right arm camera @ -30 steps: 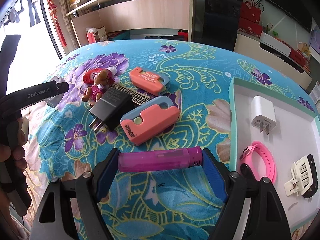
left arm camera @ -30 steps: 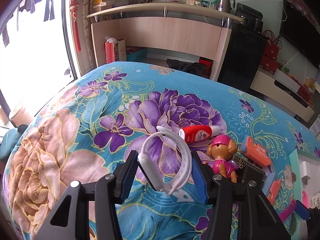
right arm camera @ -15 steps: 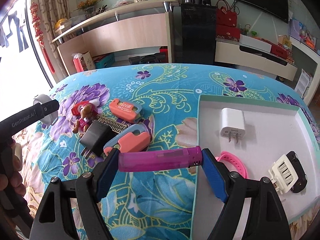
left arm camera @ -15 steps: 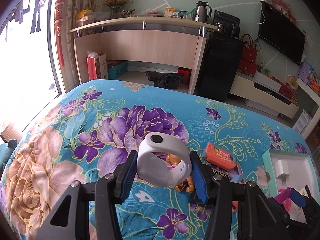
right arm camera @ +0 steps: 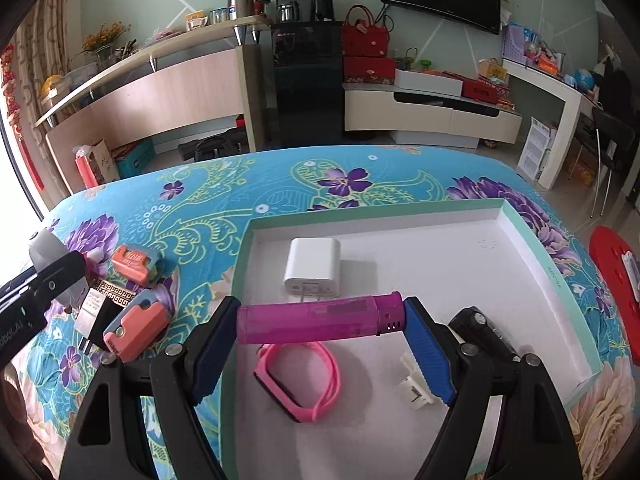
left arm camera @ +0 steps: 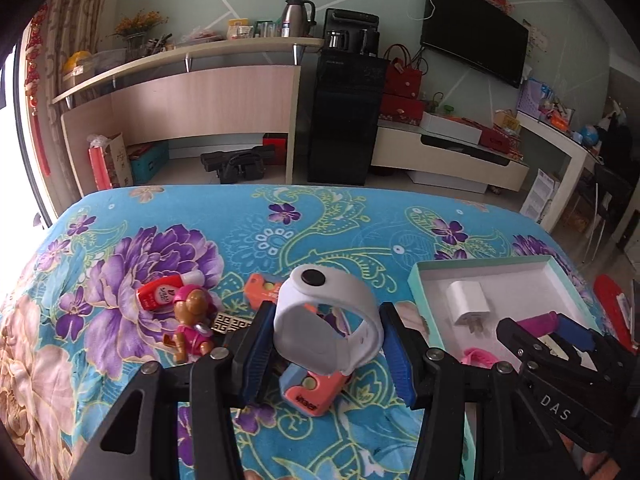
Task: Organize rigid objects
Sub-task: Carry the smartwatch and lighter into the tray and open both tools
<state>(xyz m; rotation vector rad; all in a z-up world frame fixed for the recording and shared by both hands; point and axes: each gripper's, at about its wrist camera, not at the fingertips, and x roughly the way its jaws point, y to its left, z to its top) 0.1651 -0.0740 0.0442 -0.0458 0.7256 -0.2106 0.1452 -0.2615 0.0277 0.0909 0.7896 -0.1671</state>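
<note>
My left gripper (left arm camera: 326,346) is shut on a white wristband (left arm camera: 328,322) and holds it above the flowered cloth, left of the tray. My right gripper (right arm camera: 320,334) is shut on a purple lighter (right arm camera: 320,318), held crosswise above the white tray (right arm camera: 520,240); it also shows in the left wrist view (left arm camera: 538,320). In the tray lie a white charger (right arm camera: 314,268), a pink wristband (right arm camera: 300,376) and a black and cream clip (right arm camera: 416,388).
On the cloth left of the tray lie two orange-and-blue cutters (right arm camera: 138,326) (right arm camera: 134,264), a black charger (right arm camera: 94,314), a toy dog (left arm camera: 192,322) and a red tube (left arm camera: 164,292). A red disc (right arm camera: 616,272) lies right of the tray.
Both grippers moved right with their loads. The right gripper went from the cloth to above the tray. The left gripper lifted the white wristband off the cloth and carried it toward the tray.
</note>
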